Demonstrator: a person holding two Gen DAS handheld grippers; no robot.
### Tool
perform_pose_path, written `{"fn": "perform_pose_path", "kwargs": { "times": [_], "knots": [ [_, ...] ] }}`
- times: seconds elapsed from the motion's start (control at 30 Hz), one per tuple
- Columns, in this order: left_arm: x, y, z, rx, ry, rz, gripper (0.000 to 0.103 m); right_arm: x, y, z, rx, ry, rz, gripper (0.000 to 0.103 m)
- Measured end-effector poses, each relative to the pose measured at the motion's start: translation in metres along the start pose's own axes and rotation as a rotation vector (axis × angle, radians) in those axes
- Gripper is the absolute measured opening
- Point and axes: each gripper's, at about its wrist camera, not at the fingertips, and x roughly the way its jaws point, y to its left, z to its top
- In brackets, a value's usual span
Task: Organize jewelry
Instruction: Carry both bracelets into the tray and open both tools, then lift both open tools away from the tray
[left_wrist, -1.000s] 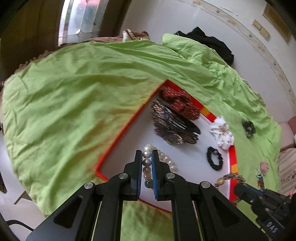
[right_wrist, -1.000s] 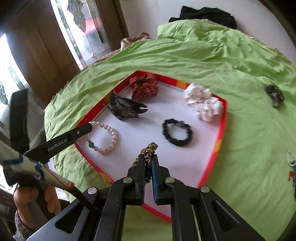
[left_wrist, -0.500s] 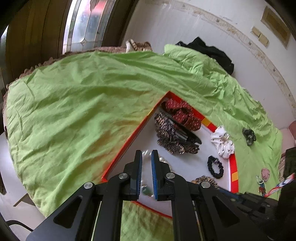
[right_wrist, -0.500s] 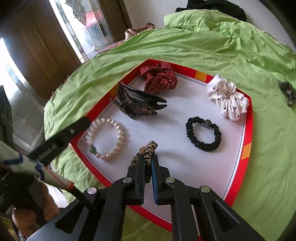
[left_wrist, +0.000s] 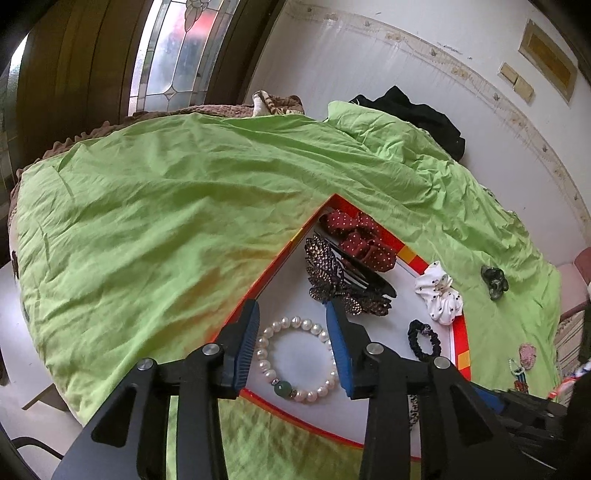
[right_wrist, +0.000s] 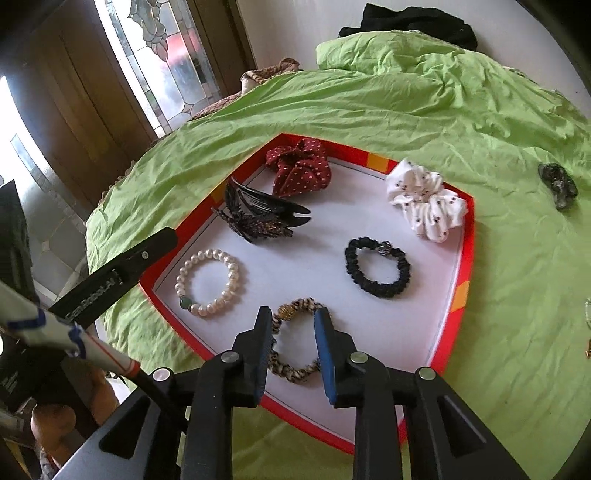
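Note:
A red-rimmed white tray (right_wrist: 466, 236) lies on a green sheet. In it lie a pearl bracelet (left_wrist: 264, 354) (right_wrist: 233, 269), a leopard-print hair tie (right_wrist: 295, 373), a black scrunchie (right_wrist: 376, 288), a white dotted scrunchie (right_wrist: 424, 206), a maroon dotted scrunchie (right_wrist: 299, 170) and a dark hair claw (right_wrist: 258, 218). My left gripper (left_wrist: 291, 314) is open above the pearl bracelet, empty. My right gripper (right_wrist: 292, 317) is open above the leopard-print hair tie, empty.
A dark clip (right_wrist: 557, 184) and small trinkets (left_wrist: 522, 365) lie on the green sheet (right_wrist: 369, 103) right of the tray. Black cloth (right_wrist: 413, 22) lies at the far edge. A stained-glass window (right_wrist: 162, 55) is at the back left.
Both grippers have opened and drawn back. The left let go of the pearl bracelet and the right let go of the leopard-print hair tie; both now lie in the tray.

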Motion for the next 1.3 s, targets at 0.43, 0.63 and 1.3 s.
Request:
{"fn": "perform_pose_path", "kwargs": {
  "times": [0.43, 0.63, 1.3],
  "knots": [
    [0.001, -0.007, -0.005, 0.024, 0.000, 0.038, 0.044, -0.044, -0.054, -0.043, 0.118, -0.017, -0.062, 0.032],
    [0.001, -0.011, -0.009, 0.034, 0.003, 0.059, 0.047, -0.064, -0.088, -0.074, 0.192, -0.014, -0.112, 0.034],
    [-0.044, -0.082, -0.045, 0.250, -0.107, 0.086, 0.048, -0.168, -0.223, -0.190, 0.488, -0.082, -0.304, 0.043]
  ]
}}
